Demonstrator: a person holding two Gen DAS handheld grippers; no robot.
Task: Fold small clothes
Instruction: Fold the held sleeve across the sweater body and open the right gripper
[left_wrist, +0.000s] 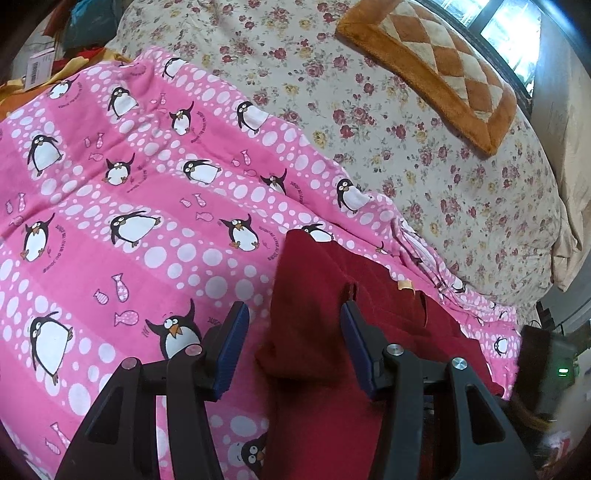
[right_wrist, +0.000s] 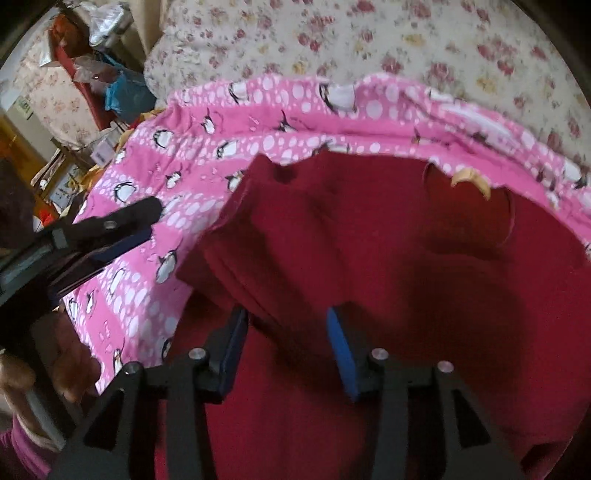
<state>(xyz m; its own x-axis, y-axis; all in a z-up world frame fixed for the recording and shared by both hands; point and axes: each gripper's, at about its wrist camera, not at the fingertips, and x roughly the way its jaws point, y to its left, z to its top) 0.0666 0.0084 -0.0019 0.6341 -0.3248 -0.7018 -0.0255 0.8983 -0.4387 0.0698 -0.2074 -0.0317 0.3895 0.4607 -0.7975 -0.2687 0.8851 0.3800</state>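
Observation:
A dark red garment (left_wrist: 369, 295) lies on a pink penguin blanket (left_wrist: 129, 184); in the right wrist view the garment (right_wrist: 369, 240) fills the middle, with a tan neck label (right_wrist: 471, 179) near its far edge. My left gripper (left_wrist: 293, 317) is open, its jaws either side of the garment's left folded edge, just above it. My right gripper (right_wrist: 286, 321) is open over the garment's near part, with a fold of cloth between the pads. The left gripper (right_wrist: 147, 221) also shows at the left of the right wrist view, over the blanket.
The pink blanket (right_wrist: 258, 118) lies on a floral bedsheet (left_wrist: 424, 147). A brown and cream checked cushion (left_wrist: 443, 74) rests at the far right. Cluttered items (right_wrist: 103, 81) stand beyond the bed's left side. A dark device with a green light (left_wrist: 561, 369) sits at right.

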